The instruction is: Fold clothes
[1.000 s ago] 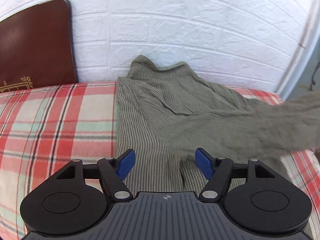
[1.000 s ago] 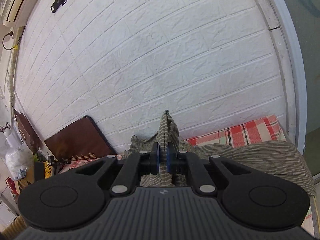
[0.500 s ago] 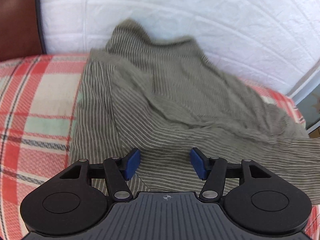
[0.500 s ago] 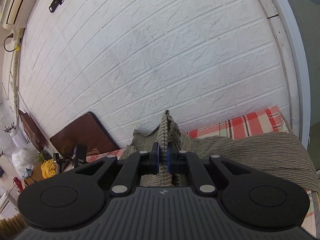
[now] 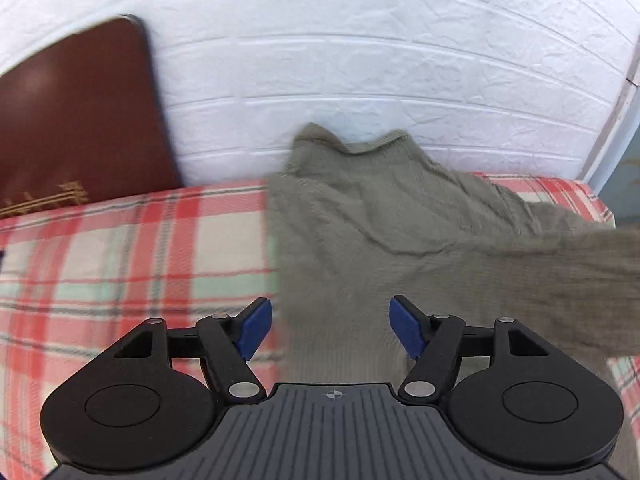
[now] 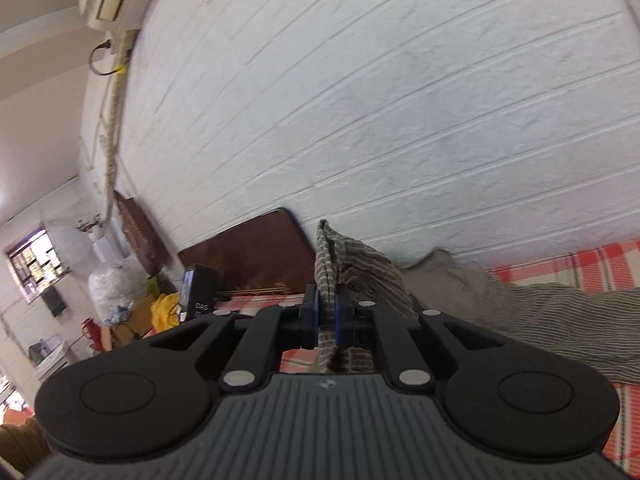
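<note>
An olive striped shirt (image 5: 372, 232) lies spread on a red plaid bed cover (image 5: 132, 264), its collar end against the white brick wall. One part of it stretches off to the right, lifted and blurred. My left gripper (image 5: 331, 332) hangs open just above the shirt's near part, nothing between its blue pads. In the right wrist view my right gripper (image 6: 326, 322) is shut on a bunched fold of the shirt (image 6: 332, 256), which sticks up past the pads. The rest of the shirt (image 6: 520, 304) trails to the right over the bed.
A dark brown board (image 5: 72, 120) leans on the wall at the bed's left end. The white brick wall (image 5: 380, 60) runs along the far side. Left of the bed stand a black box (image 6: 198, 292), bags and clutter (image 6: 116, 288). A door frame (image 5: 616, 92) edges the right.
My left gripper has pulled back from the shirt and swung left, bringing the brown board into view. My right gripper, still holding the fold, has turned leftward toward the room.
</note>
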`<act>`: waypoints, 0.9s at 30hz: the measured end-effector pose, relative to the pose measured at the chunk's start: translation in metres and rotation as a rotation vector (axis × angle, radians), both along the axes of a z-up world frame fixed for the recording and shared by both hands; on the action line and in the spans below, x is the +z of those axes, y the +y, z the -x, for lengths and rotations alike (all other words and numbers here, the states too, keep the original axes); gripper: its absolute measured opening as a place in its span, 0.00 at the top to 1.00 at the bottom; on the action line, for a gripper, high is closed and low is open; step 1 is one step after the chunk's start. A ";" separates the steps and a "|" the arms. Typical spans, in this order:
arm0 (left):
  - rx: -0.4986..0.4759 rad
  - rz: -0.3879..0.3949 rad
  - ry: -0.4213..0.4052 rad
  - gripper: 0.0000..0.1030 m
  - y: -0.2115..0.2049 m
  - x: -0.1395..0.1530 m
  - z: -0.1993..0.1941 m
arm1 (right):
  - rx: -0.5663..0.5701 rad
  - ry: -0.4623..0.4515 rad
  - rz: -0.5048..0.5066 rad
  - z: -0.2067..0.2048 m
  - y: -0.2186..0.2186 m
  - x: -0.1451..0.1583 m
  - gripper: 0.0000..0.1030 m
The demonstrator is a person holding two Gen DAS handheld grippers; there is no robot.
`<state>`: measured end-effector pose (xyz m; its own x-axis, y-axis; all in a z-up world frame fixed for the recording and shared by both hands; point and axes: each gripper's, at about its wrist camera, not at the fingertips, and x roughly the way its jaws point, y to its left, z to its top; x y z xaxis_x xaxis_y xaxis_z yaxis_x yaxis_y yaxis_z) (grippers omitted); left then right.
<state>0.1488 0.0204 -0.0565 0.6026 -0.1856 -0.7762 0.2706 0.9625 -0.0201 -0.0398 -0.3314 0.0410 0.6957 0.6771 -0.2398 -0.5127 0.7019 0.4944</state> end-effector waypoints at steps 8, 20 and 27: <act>-0.046 -0.082 0.045 0.22 0.049 -0.020 0.114 | 0.453 0.029 0.170 0.038 0.138 -0.020 0.91; -0.088 -0.092 0.072 0.21 0.095 -0.058 0.231 | 0.703 0.176 0.492 0.078 0.214 -0.095 0.90; -0.098 -0.089 0.031 0.21 0.095 -0.047 0.249 | 0.713 0.235 0.498 0.081 0.213 -0.116 0.86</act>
